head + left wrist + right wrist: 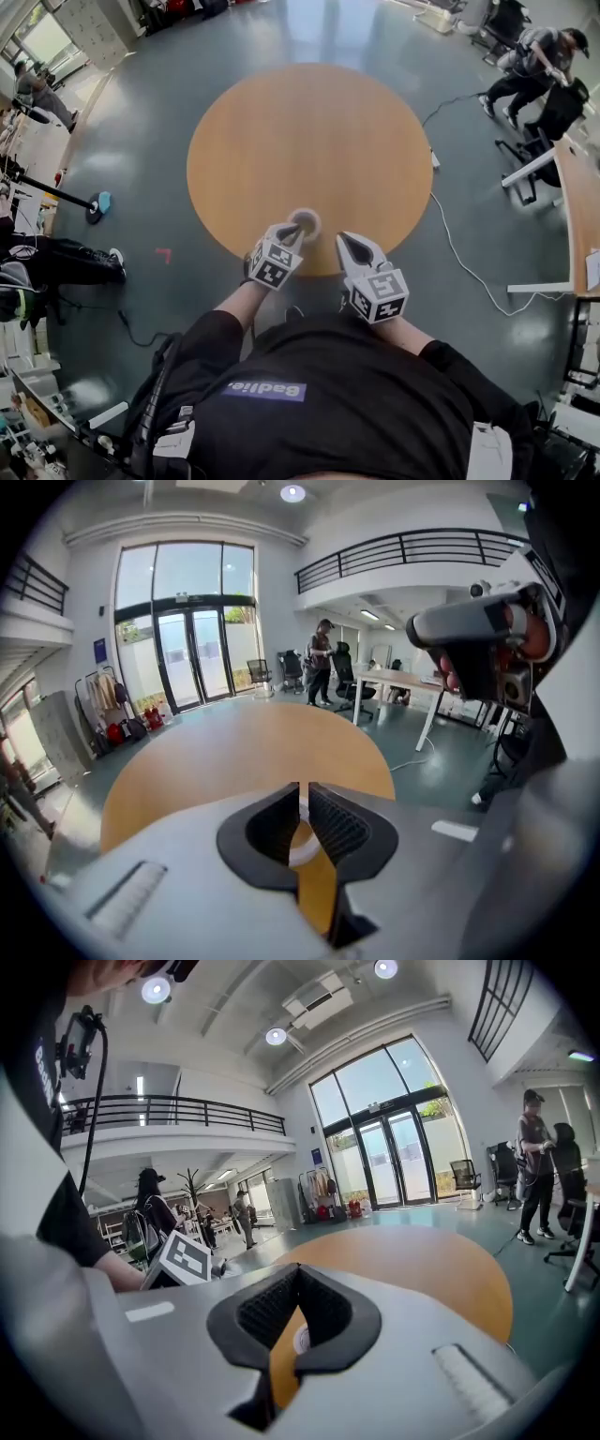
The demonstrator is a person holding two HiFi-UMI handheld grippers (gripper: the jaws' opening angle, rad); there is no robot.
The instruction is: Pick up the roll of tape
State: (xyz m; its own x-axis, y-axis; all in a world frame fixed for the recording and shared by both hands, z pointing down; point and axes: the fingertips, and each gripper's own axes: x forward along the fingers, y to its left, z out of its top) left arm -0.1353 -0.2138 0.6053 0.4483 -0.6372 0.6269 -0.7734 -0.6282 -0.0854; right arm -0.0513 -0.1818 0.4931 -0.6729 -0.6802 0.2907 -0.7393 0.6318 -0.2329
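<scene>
Wood-top round bench [309, 131], white tape roll [305, 223] near my edge. Left fingers [272, 829] barely apart, just by roll, nothing gripped. Right fingers [328, 1312] closed, empty.

place: open office hall | evidence: desks [398, 678], office chairs [257, 671], mezzanine railing [403, 546], glass doors [192, 658]

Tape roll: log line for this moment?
tape roll on table near edge, not lifted | left gripper at it, jaws slightly apart | right gripper beside, shut
</scene>
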